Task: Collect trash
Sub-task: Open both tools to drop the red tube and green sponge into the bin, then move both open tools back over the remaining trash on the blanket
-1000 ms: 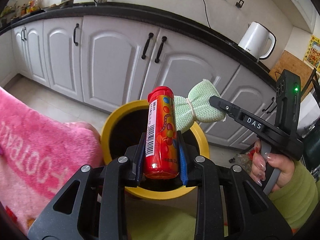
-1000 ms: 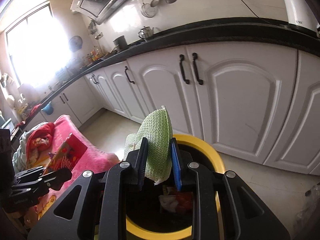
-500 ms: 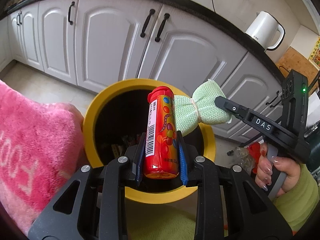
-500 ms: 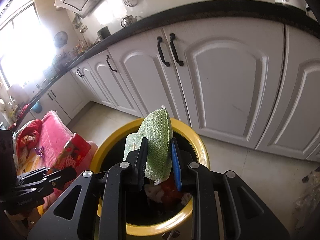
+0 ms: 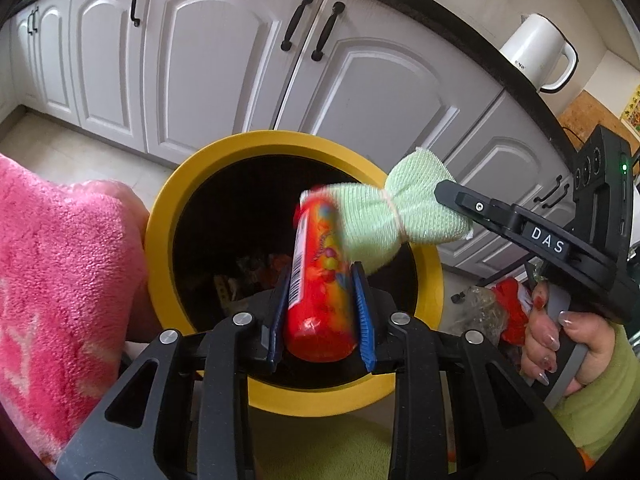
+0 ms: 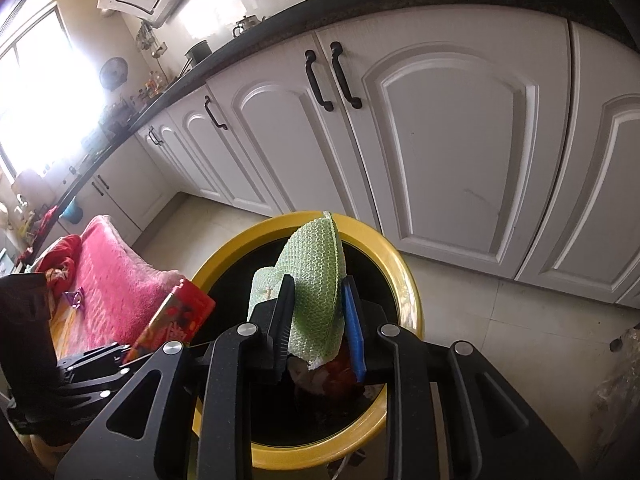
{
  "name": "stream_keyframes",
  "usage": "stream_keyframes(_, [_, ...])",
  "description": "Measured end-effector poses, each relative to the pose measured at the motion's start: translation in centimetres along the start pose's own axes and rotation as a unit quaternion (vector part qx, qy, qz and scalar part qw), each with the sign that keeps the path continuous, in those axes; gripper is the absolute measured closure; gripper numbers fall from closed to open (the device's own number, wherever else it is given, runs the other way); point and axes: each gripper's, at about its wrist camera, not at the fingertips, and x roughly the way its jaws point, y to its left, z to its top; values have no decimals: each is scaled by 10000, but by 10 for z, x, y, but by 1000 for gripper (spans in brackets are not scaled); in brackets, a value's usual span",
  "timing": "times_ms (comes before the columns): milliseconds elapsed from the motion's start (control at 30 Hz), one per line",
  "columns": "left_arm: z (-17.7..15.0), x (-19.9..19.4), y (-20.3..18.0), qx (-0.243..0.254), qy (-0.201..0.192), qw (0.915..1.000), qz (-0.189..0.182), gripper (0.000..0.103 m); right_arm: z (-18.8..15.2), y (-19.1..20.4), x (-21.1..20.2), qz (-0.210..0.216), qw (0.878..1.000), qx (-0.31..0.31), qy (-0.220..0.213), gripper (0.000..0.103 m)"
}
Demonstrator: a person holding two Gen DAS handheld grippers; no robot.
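Note:
A yellow-rimmed bin (image 5: 172,208) (image 6: 404,280) with trash inside stands on the floor below both grippers. My left gripper (image 5: 320,284) sits over its mouth with the jaws parted; a red candy tube (image 5: 320,280), blurred and tilting, lies loose between them. My right gripper (image 6: 316,304) is over the bin too, jaws spread wider around a pale green mesh cloth (image 6: 316,280) that still stands between the pads. The cloth (image 5: 388,216) and right gripper show in the left wrist view. The tube (image 6: 176,316) shows at left in the right wrist view.
White kitchen cabinets (image 5: 224,64) (image 6: 460,128) stand just behind the bin. A pink blanket (image 5: 52,264) (image 6: 108,280) lies to the left. A white kettle (image 5: 540,56) sits on the dark counter. A crumpled plastic bag (image 5: 480,312) lies on the floor at right.
Both grippers have come down closer over the bin. The left jaws have opened and the candy tube has started to tilt and slip. The right jaws have widened around the green cloth.

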Motion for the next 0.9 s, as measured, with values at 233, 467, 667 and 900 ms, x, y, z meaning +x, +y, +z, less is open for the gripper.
stream_keyframes(233, [0,-11,0,11,-175,9998,120,50,0,-5,2,12,9999,121,32,76])
stream_keyframes(467, [2,-44,7,-151,-582,9976,346,18,2,0,-5,33,9999,109,-68,64])
stream_keyframes(667, [0,-81,13,-246,-1030,9927,571,11,6,19,-24,106,9991,-119,-382,45])
stream_keyframes(900, [-9,-120,18,-252,-1460,9850,880,11,6,40,-44,170,9972,-270,-669,35])
